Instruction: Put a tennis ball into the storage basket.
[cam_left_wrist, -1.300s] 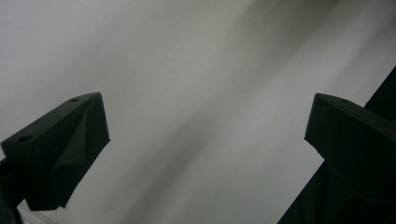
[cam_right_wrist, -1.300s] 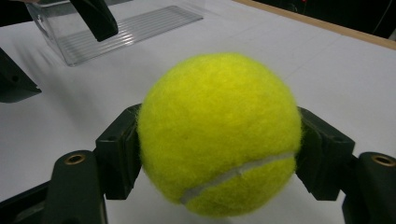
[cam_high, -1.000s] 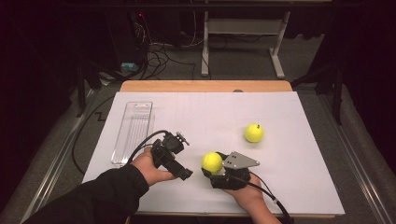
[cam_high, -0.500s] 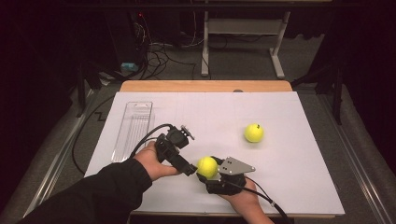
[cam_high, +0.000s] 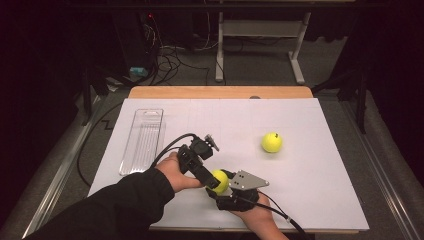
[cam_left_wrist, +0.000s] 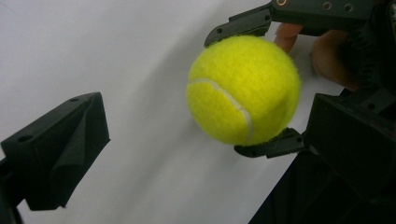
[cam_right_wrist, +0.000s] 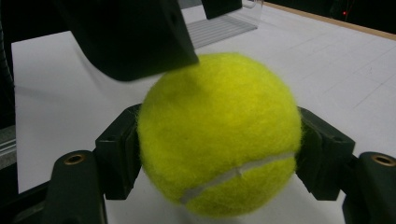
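A yellow tennis ball (cam_high: 218, 181) is held just above the white table near its front edge, with my right gripper (cam_high: 221, 186) shut on it; both pads press its sides in the right gripper view, ball (cam_right_wrist: 219, 135), gripper (cam_right_wrist: 219, 154). My left gripper (cam_high: 210, 175) comes in from the left, open, its wide jaws straddling the same ball (cam_left_wrist: 243, 91). One left jaw sits close against the ball's top; I cannot tell if it touches. In its own view the left gripper (cam_left_wrist: 210, 121) has the ball nearer its right jaw. A second tennis ball (cam_high: 271, 142) lies loose to the right.
A clear plastic tray (cam_high: 142, 141) lies lengthwise at the table's left. The white sheet (cam_high: 300, 190) covers the table top, with a wooden edge (cam_high: 220, 92) at the back. Cables and a stand's legs are on the floor beyond.
My left gripper has moved right and toward the front edge, bringing its open jaws around the held ball. The right gripper and its ball have barely shifted.
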